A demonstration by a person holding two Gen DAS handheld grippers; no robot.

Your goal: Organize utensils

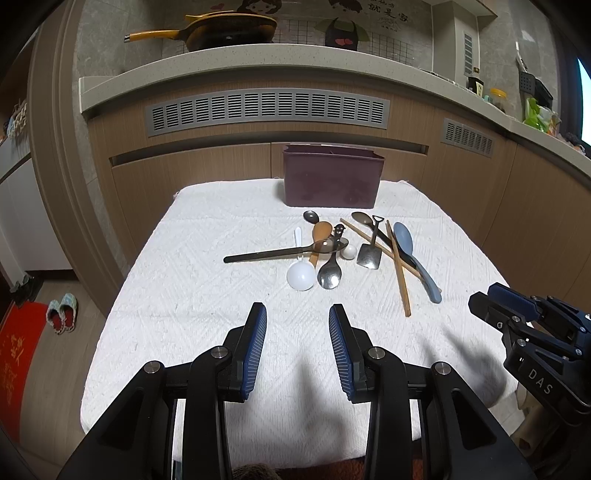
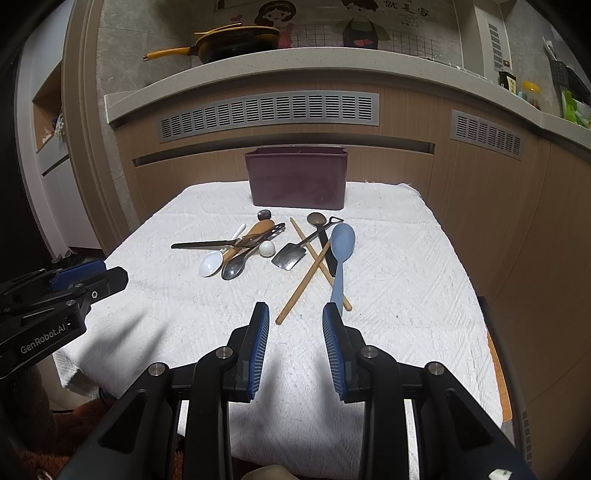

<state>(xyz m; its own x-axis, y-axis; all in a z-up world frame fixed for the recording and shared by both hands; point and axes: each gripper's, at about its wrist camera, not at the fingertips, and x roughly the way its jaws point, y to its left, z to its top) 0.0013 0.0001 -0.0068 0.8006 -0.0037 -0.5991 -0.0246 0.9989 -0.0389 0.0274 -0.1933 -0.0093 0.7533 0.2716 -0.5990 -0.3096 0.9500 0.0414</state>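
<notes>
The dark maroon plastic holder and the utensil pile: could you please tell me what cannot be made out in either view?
- Dark maroon plastic holder: its inside, hidden by its front wall in both views.
- Long blue plastic spoon: handle end hidden behind the right gripper finger, right wrist view.
- Wooden spoon: handle covered by overlapping utensils.

Wood-grain cabinets [image 1: 207, 173] with grey vent grilles [image 1: 266, 110] stand under a pale speckled counter [image 1: 258, 55]. A yellow-handled pan [image 1: 221, 31] sits there. Slippers [image 1: 62, 312] lie on the floor.

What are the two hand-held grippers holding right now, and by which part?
Nothing. The left hand-held gripper and the right hand-held gripper both hang open above the white cloth.
</notes>
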